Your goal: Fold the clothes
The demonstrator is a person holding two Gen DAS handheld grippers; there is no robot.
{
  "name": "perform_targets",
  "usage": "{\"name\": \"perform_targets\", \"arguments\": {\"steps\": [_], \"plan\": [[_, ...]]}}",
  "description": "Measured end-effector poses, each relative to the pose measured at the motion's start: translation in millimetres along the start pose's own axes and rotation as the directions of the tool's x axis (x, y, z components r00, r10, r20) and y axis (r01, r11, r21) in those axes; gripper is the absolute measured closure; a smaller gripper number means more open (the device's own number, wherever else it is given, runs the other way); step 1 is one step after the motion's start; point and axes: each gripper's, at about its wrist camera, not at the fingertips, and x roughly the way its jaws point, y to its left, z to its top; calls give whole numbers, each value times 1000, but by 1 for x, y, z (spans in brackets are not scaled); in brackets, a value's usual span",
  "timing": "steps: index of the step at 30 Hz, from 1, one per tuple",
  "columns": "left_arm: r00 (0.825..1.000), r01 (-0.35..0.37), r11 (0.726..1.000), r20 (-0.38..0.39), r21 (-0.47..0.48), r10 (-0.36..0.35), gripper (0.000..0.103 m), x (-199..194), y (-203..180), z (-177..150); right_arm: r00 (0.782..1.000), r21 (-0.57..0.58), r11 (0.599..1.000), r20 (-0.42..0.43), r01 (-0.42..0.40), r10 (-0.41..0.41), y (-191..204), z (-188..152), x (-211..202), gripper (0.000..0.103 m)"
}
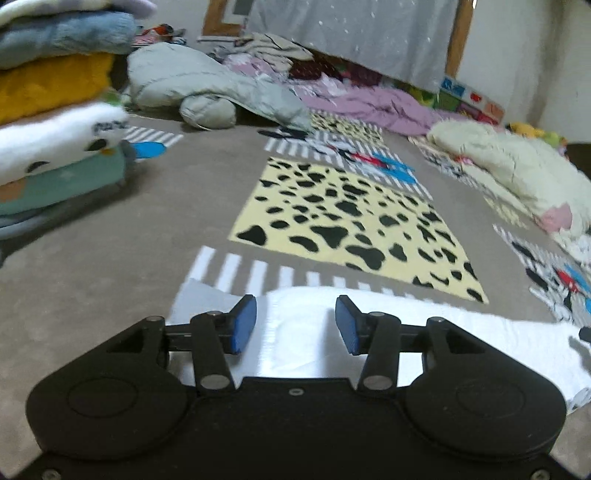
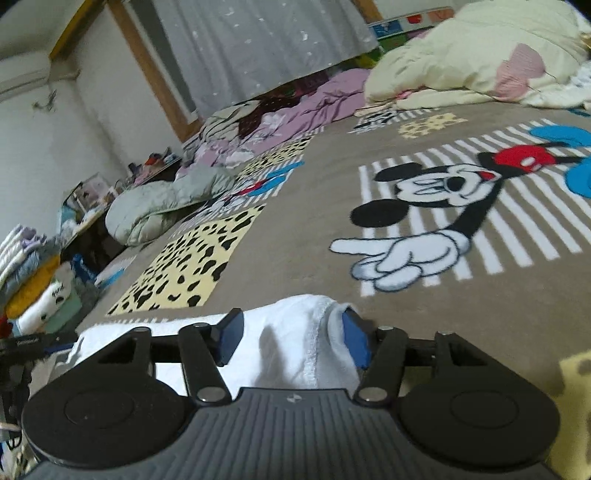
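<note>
A white garment lies flat on the patterned carpet. My left gripper hovers low over its near-left part, open, blue pads wide apart and holding nothing. In the right wrist view the same white garment bunches up between the blue pads of my right gripper, which is open; a hemmed fold drapes against the right pad. A stack of folded clothes stands at the left, and the stack also shows in the right wrist view.
A grey padded jacket and a purple blanket lie at the back under a grey curtain. A cream duvet lies on the right. Bare carpet with a spotted yellow patch stretches ahead.
</note>
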Motion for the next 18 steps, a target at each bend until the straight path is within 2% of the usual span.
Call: {"name": "perform_targets", "arguments": {"steps": [2, 3, 4, 5, 8, 13, 18], "plan": [[1000, -13, 1000, -17, 24, 13, 60, 10, -6, -1, 1000, -9, 1000, -1, 9, -9, 1, 0, 2, 62], [1000, -21, 999, -20, 35, 22, 70, 14, -8, -3, 1000, -12, 1000, 5, 17, -17, 2, 0, 1, 73], [1000, -25, 999, -14, 46, 25, 75, 15, -9, -4, 1000, -11, 1000, 13, 21, -21, 2, 0, 0, 79], [1000, -20, 998, -3, 56, 20, 95, 13, -10, -4, 1000, -11, 1000, 22, 21, -20, 2, 0, -1, 83], [1000, -11, 996, 28, 93, 8, 98, 7, -15, -4, 999, -40, 999, 40, 10, -9, 7, 0, -5, 89], [998, 2, 994, 65, 111, -10, 99, -11, -10, -7, 997, -103, 994, 75, 28, -20, 18, 1, -17, 91], [988, 37, 991, 142, 130, -56, 100, -43, -4, -9, 994, -148, 989, 113, 21, -4, 24, 0, -39, 91]]}}
